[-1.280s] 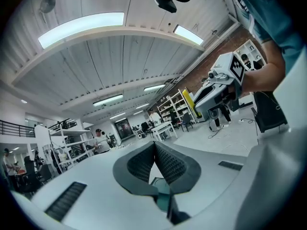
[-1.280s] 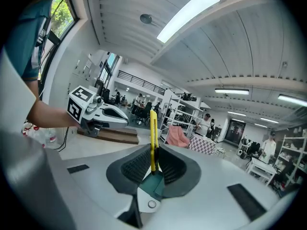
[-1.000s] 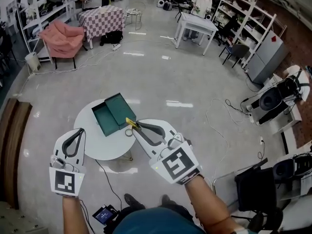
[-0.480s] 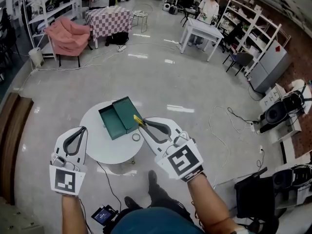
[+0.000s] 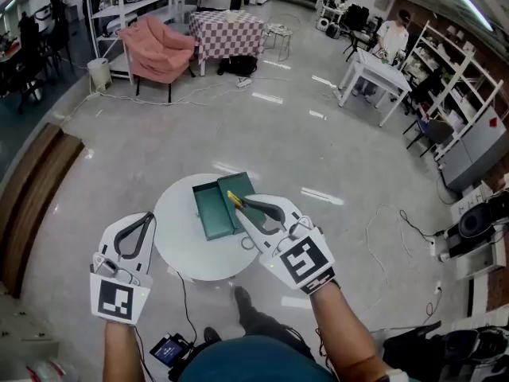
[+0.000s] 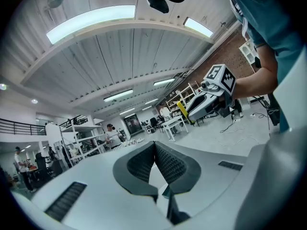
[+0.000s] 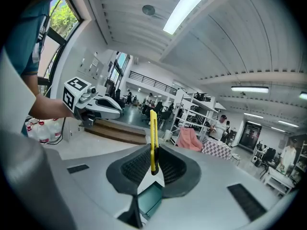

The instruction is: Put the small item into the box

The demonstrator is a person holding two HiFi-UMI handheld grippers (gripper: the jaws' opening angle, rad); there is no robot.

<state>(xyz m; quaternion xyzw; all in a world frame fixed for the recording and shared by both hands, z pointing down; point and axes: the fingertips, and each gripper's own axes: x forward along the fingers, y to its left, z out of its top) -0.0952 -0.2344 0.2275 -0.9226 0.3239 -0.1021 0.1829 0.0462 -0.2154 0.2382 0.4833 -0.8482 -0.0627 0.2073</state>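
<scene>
A green open box lies on a round white table. My right gripper is shut on a slim yellow utility knife, which hangs over the box's right half. In the right gripper view the knife stands upright between the pads, and the green box shows below through the gap. My left gripper hovers at the table's left edge, shut with nothing in it. In the left gripper view its pads meet at the tip.
A small ring lies on the table, partly under my right gripper. A black device with cables sits on the floor by my feet. A pink armchair, a checked table and shelves stand far off.
The view has shifted, so the table and box now sit further right and lower. My right gripper still holds the knife, now more over the box. The left gripper keeps its pose.
</scene>
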